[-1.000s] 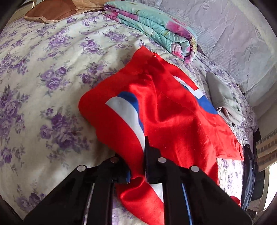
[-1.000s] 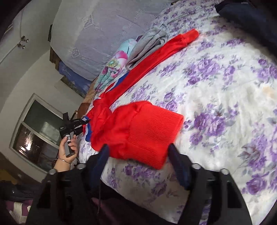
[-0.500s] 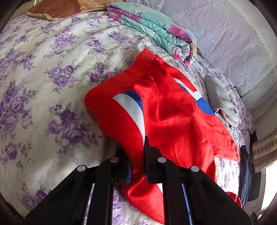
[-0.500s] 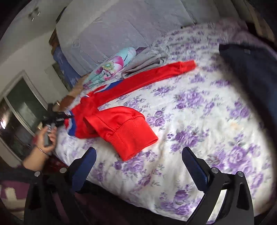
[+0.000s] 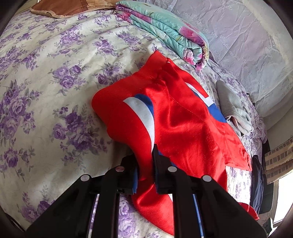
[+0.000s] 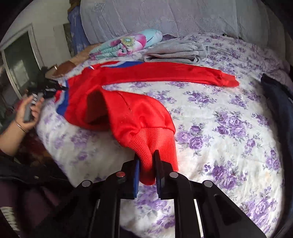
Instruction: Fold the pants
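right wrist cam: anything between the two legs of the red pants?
Only bare purple-flowered bedsheet between the two legs of the red fleece pants; right wrist view.

A bed (image 6: 228, 117) fills both views, covered by a cream sheet with purple flowers. Behind it a pale lavender cloth (image 6: 164, 16) hangs over the headboard; a white wall (image 6: 45, 36) and a dark window (image 6: 20, 60) stand at left in the right view. Daylight enters at the lower right edge of the left view (image 5: 283, 199), beside a brick-patterned surface (image 5: 278, 159).
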